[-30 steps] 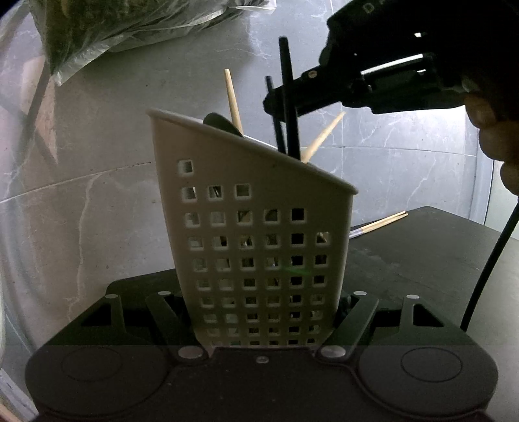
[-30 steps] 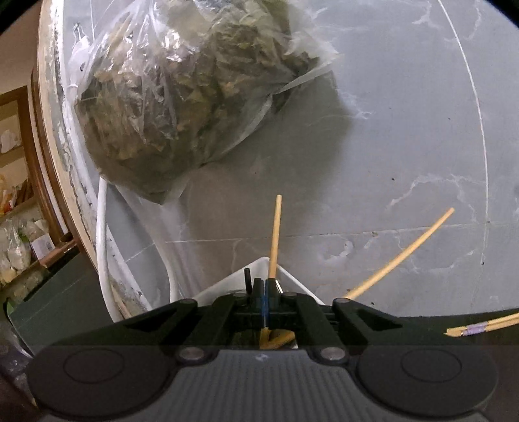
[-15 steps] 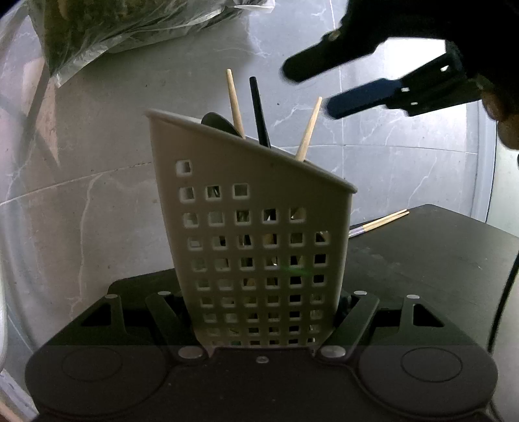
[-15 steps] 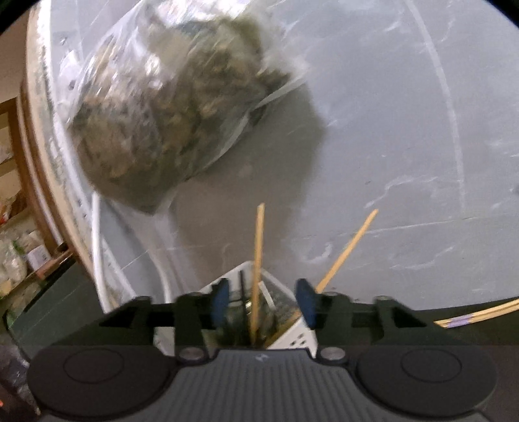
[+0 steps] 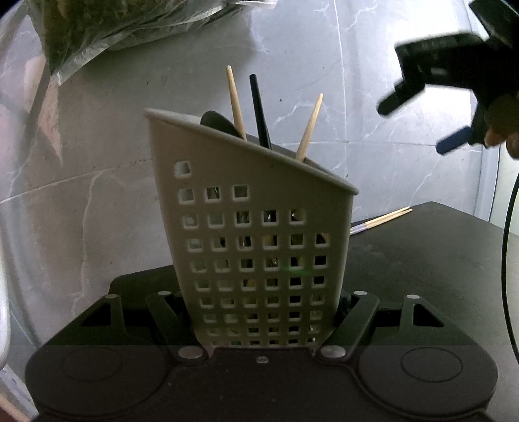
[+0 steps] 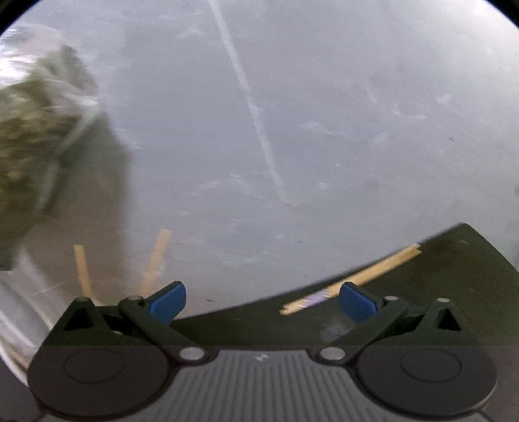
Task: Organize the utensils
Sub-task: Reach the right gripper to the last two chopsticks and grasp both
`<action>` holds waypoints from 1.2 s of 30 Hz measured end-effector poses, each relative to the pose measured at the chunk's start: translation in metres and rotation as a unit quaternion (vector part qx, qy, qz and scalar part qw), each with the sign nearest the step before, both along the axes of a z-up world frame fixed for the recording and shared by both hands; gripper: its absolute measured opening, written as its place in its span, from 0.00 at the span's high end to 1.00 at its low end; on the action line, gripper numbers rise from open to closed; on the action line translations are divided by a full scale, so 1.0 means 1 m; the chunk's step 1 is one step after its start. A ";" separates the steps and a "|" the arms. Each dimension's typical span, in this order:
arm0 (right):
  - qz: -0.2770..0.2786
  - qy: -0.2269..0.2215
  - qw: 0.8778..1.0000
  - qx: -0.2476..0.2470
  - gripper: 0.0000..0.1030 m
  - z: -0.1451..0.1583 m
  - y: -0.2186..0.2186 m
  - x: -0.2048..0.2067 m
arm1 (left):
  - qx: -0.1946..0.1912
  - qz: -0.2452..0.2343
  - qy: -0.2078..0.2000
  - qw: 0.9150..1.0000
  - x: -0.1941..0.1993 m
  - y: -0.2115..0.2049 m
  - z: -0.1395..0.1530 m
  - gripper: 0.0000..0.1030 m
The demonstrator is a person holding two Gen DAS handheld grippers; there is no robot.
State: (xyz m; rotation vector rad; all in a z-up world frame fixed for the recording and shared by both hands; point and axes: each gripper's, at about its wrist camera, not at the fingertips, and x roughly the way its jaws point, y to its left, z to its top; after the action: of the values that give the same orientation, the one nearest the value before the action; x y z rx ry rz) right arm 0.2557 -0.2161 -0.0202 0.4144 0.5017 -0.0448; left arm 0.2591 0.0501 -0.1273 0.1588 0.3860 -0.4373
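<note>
My left gripper (image 5: 264, 311) is shut on the base of a grey perforated utensil holder (image 5: 253, 233), which stands upright. Out of the holder stick two wooden chopsticks (image 5: 235, 100), a black straight utensil (image 5: 259, 110) and a dark spoon (image 5: 217, 121). My right gripper (image 6: 262, 300) is off to the holder's upper right (image 5: 421, 126); its jaws are opening and nothing is between the blue pads (image 6: 168, 300). A banded pair of chopsticks (image 6: 356, 279) lies on the black table (image 6: 454, 292) just ahead of it, also seen behind the holder (image 5: 382, 219).
A clear bag of dried greens (image 5: 113, 26) lies on the grey marble surface (image 5: 81, 146) at upper left, blurred in the right wrist view (image 6: 29, 146). A black cable (image 5: 506, 243) hangs at the right edge. A hand (image 5: 506, 142) holds the right gripper.
The right gripper let go of the black utensil, which dropped deeper into the holder. Its jaws spread wide and it swung away to the right. The left gripper and holder stayed put.
</note>
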 end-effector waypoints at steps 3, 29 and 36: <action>-0.017 0.017 1.000 -0.006 0.00 -0.010 -0.011 0.002 | 0.001 0.000 0.001 1.000 0.001 -0.001 0.001 0.26; -0.164 0.193 0.967 -0.032 0.09 -0.112 -0.081 0.158 | 0.004 0.015 0.004 1.000 0.003 -0.010 0.004 0.26; -0.147 0.180 0.972 -0.042 0.18 -0.116 -0.078 0.148 | 0.004 0.013 0.003 1.000 0.002 -0.009 0.004 0.26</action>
State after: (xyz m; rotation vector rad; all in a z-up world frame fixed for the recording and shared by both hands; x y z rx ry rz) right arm 0.4035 -0.2938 -0.1362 0.3967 0.7906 -0.4316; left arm 0.2613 0.0410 -0.1238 0.1594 0.3952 -0.4106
